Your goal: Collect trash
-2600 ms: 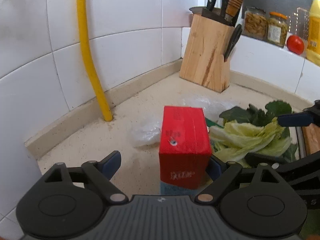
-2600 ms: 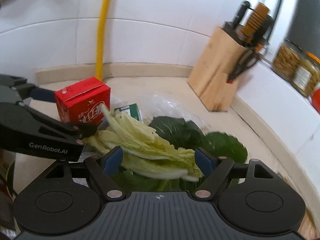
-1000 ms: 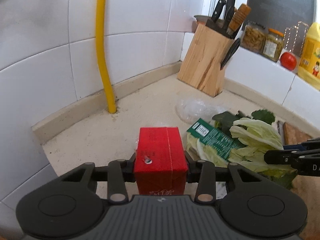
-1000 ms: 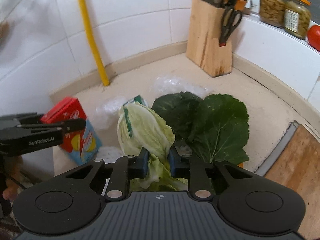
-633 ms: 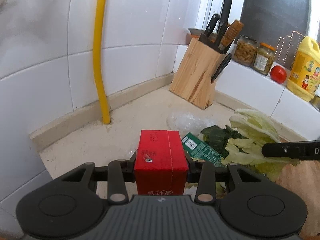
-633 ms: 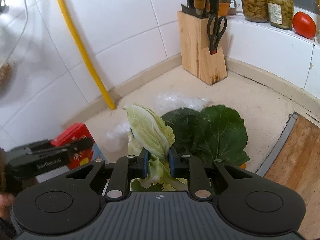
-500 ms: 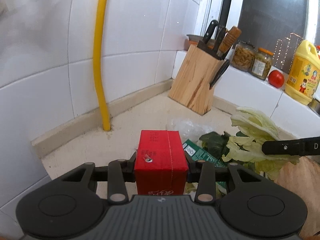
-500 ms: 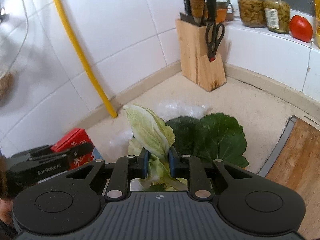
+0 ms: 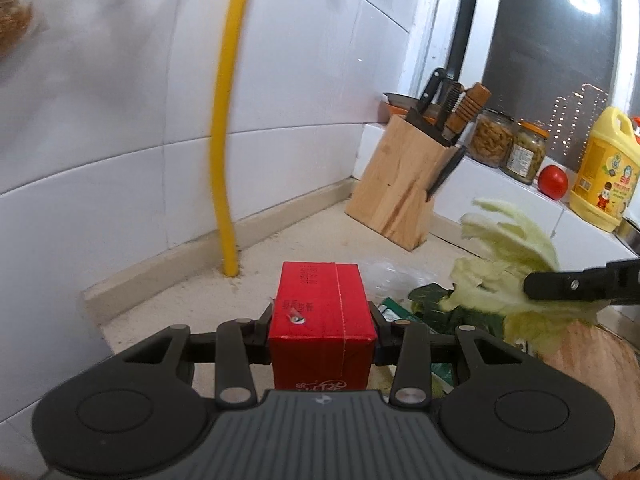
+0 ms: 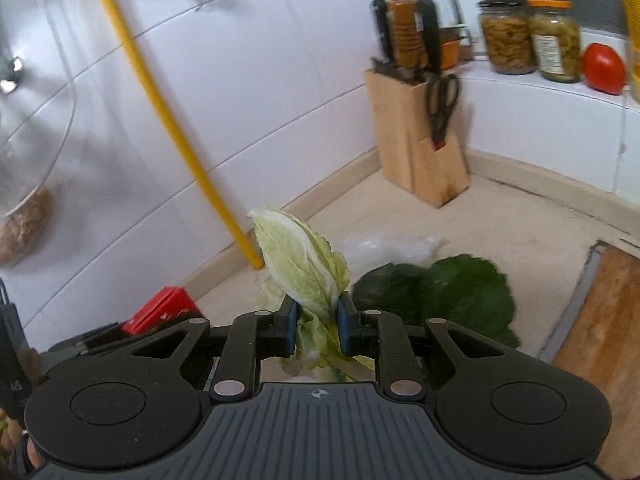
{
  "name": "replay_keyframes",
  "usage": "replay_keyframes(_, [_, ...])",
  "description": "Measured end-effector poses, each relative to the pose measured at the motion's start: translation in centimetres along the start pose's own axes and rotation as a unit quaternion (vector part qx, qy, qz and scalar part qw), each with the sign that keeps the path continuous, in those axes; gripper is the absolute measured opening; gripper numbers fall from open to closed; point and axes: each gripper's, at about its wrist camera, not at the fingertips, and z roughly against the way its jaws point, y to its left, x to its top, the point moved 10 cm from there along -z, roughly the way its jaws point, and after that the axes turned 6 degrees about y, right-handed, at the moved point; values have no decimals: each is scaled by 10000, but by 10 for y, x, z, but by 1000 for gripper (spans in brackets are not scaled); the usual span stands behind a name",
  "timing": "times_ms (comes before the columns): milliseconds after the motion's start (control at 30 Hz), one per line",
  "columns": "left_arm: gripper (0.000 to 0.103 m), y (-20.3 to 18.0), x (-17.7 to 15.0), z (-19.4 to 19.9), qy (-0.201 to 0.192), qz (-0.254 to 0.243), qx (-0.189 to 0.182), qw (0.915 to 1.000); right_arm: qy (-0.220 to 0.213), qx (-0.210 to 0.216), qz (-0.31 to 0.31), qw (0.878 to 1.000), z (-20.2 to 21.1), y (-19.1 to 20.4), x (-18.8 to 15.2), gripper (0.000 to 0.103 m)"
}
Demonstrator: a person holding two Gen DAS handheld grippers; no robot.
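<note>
My left gripper point(image 9: 322, 330) is shut on a red drink carton point(image 9: 320, 320) and holds it above the beige counter. The carton also shows at the lower left of the right wrist view point(image 10: 162, 310). My right gripper point(image 10: 318, 324) is shut on pale green cabbage leaves point(image 10: 300, 264) and holds them above the counter. The cabbage leaves point(image 9: 508, 256) and a right finger point(image 9: 580, 286) show at the right of the left wrist view. Dark green leaves point(image 10: 452, 296), a clear plastic bag point(image 10: 392, 246) and a green packet point(image 9: 394, 312) lie on the counter.
A wooden knife block point(image 9: 404, 188) stands in the corner by the tiled wall. A yellow pipe point(image 9: 226, 160) runs up the wall. Jars point(image 9: 506, 146), a tomato point(image 9: 553, 182) and a yellow bottle point(image 9: 604, 176) sit on the ledge. A wooden cutting board point(image 10: 600, 328) lies at right.
Both grippers have risen higher above the counter with the carton and the cabbage leaves still held. The things left on the counter look farther below.
</note>
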Motion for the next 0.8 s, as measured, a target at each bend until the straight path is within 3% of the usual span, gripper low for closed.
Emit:
replay_keyframes(333, [36, 54, -10, 32, -159, 351, 561, 9977, 494, 754, 548, 9944, -45, 83, -19, 26])
replay_keyframes(800, [36, 145, -51, 76, -121, 1027, 1459, 9839, 1272, 1437, 1037, 9759, -108, 183, -69, 26])
